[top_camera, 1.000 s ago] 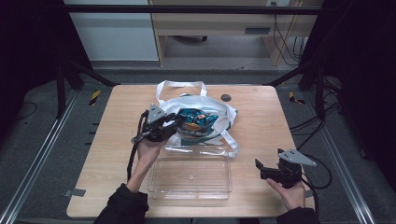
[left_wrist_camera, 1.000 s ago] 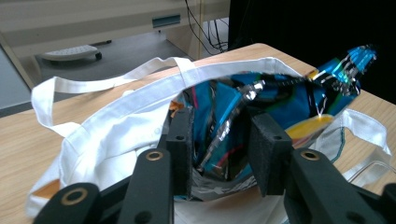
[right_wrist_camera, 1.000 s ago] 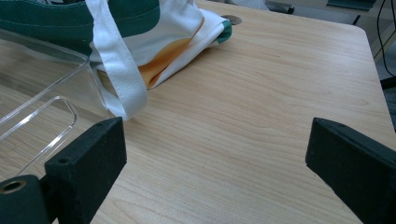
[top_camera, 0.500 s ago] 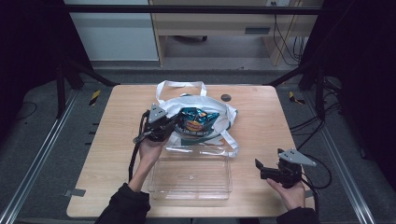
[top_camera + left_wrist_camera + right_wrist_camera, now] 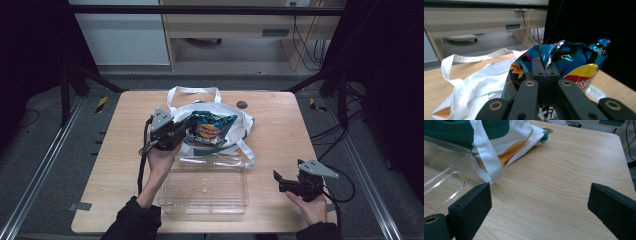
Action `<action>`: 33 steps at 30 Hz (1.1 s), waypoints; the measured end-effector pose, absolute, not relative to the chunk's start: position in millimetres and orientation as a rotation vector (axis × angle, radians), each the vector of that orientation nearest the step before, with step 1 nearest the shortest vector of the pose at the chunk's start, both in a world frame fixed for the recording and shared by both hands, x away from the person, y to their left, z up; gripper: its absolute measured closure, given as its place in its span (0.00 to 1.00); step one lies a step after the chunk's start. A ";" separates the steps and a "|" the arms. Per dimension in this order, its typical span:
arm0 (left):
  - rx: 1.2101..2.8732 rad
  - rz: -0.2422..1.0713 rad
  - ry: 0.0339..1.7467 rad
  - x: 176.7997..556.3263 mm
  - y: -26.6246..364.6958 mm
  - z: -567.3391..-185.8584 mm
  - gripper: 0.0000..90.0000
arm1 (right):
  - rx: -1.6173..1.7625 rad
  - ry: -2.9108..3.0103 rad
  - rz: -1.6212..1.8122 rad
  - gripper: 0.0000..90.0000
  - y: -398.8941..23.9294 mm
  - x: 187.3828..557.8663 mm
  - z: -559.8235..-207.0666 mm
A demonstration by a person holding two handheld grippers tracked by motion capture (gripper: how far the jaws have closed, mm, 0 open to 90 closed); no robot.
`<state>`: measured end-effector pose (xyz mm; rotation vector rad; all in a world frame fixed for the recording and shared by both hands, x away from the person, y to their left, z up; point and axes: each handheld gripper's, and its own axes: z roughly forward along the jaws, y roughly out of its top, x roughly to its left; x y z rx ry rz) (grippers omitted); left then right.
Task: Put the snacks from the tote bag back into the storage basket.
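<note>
A wooden worktop (image 5: 280,130) seen from above, with a person's forearms entering from the near edge. Toward the left of centre, the left gripper (image 5: 186,127) has its jaws clenched on the crinkled top edge of a blue crisp bag (image 5: 209,131), holding it just above a white cloth tote bag (image 5: 240,125) that lies near the far edge. In the left gripper view the blue crisp bag (image 5: 571,62) stands upright between the closed jaws, the tote's handles behind it. A clear plastic tray (image 5: 205,190) sits at the near edge, centre. At the near right corner, the right gripper (image 5: 278,180) rests low with its jaws spread wide, grasping nothing, well apart from the tote.
</note>
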<state>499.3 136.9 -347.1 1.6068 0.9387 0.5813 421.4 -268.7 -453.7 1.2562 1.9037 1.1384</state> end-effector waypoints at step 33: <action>1.474 0.585 0.864 451.8 153.0 -288.7 0.99 | 1.261 1.901 1.147 0.06 -269.1 420.6 -453.3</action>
